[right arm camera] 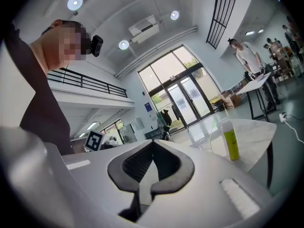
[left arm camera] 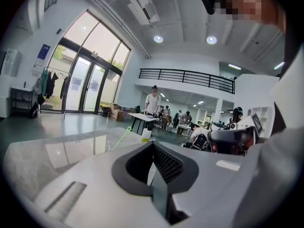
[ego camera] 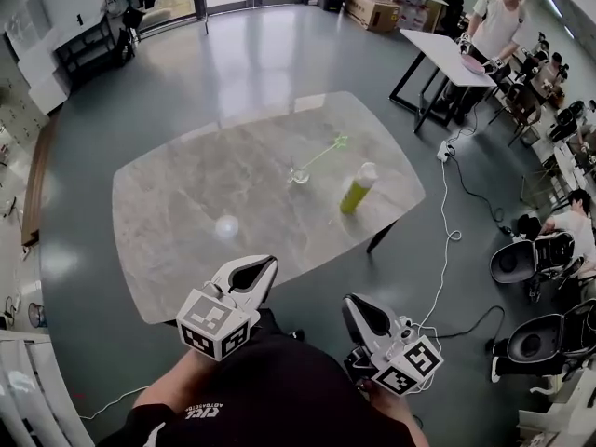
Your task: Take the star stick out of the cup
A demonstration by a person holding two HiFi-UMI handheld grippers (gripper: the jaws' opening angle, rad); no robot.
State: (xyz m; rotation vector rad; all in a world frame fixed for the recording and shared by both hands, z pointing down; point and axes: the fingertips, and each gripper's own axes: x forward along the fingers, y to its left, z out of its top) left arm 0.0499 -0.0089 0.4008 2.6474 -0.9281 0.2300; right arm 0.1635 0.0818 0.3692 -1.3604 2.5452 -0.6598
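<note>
A clear cup (ego camera: 300, 173) stands near the middle of the grey marble table (ego camera: 186, 222), and the green star stick (ego camera: 324, 153) leans out of it up and to the right. Both grippers hang close to my body, off the table's near edge and well short of the cup. My left gripper (ego camera: 252, 271) is shut with nothing in it, and so is my right gripper (ego camera: 365, 313). In the left gripper view the star stick (left arm camera: 124, 134) shows small and far beyond the shut left gripper (left arm camera: 152, 144). In the right gripper view the cup (right arm camera: 207, 142) sits far beyond the shut right gripper (right arm camera: 153, 144).
A yellow-green bottle (ego camera: 358, 189) stands on the table just right of the cup. A white cable (ego camera: 447, 222) runs over the floor on the right. Beyond it are a white table (ego camera: 445, 56) with a person (ego camera: 494, 21), chairs (ego camera: 521, 259) and cardboard boxes (ego camera: 377, 12).
</note>
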